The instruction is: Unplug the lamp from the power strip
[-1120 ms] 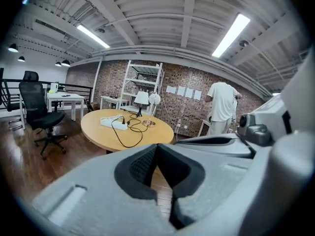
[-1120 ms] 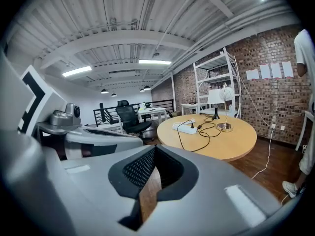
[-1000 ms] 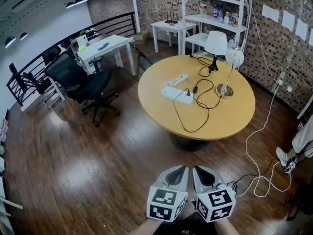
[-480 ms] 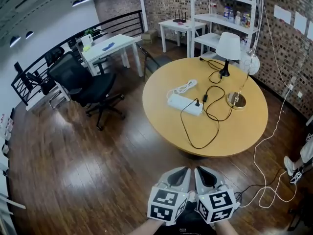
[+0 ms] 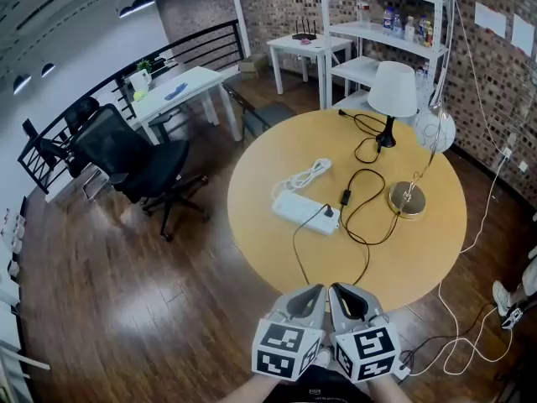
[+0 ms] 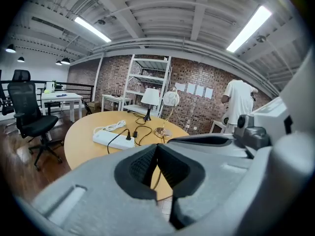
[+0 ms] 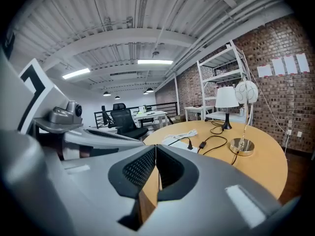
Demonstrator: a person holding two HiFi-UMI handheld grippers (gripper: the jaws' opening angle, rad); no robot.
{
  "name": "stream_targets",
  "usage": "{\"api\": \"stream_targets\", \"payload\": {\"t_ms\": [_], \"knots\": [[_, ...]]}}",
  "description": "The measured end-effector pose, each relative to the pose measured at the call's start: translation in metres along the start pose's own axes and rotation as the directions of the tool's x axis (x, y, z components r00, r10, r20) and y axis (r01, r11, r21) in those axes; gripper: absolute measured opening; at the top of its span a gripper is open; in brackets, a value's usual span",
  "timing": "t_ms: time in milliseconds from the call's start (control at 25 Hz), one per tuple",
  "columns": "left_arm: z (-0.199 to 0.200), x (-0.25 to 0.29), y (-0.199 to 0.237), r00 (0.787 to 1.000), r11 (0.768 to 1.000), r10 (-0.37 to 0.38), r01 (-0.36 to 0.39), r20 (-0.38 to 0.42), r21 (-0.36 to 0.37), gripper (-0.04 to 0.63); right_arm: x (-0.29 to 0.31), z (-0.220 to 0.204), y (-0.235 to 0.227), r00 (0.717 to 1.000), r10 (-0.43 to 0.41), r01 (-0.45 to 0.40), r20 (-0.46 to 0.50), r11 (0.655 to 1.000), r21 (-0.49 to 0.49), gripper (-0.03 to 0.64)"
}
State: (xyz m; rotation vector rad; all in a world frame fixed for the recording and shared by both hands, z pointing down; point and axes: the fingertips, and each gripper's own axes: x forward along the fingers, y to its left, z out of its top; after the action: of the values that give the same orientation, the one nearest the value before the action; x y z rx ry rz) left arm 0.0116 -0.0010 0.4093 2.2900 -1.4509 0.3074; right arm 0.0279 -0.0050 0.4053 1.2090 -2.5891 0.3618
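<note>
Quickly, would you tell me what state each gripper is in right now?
Left gripper: closed, holding nothing.
Right gripper: closed, holding nothing.

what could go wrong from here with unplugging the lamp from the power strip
The power strip lies loose on the table, so pulling the plug with the right hand-held gripper alone may lift or drag it; the left hand-held gripper could pin it. The black cord loops close by the brass-based lamp; tugging the cord instead of the plug might snag or tip it.

Bright ceiling tubes (image 6: 244,27), fisheye-warped edges
</note>
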Motion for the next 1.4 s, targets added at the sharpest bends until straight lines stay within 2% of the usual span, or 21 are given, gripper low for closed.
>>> {"api": "stream_targets", "payload": {"t_ms": [320, 640, 840, 1160, 1400], "knots": [[0.025, 0.054, 0.019, 1.000, 1.000, 0.028, -0.028, -0.003, 0.015, 0.003, 0.042, 0.018, -0.047, 1.000, 0.023, -0.023, -0.001, 1.000, -0.018, 0.009], [0.034, 0.090, 0.055, 1.000, 0.999, 0.023, -0.024, -0.014, -0.027, 0.003, 0.088, 0.023, -0.074, 1.000, 0.015, -0.015, -0.027, 1.000, -0.027, 0.015], [0.039, 0.128, 0.090, 0.999, 1.000, -0.017, 0.017, -0.044, -0.008, 0.003, 0.132, 0.023, -0.097, 0.998, -0.016, 0.013, -0.060, 0.998, -0.054, 0.018], [0.044, 0.180, 0.159, 0.995, 0.998, -0.053, 0.055, -0.086, 0.018, 0.003, 0.190, 0.005, -0.133, 0.981, -0.090, 0.072, -0.174, 0.992, -0.107, 0.049], [0.030, 0.214, 0.185, 0.979, 0.990, -0.142, 0.143, -0.148, -0.004, 0.005, 0.218, -0.007, -0.152, 0.967, -0.117, 0.086, -0.227, 0.986, -0.142, 0.049]]}}
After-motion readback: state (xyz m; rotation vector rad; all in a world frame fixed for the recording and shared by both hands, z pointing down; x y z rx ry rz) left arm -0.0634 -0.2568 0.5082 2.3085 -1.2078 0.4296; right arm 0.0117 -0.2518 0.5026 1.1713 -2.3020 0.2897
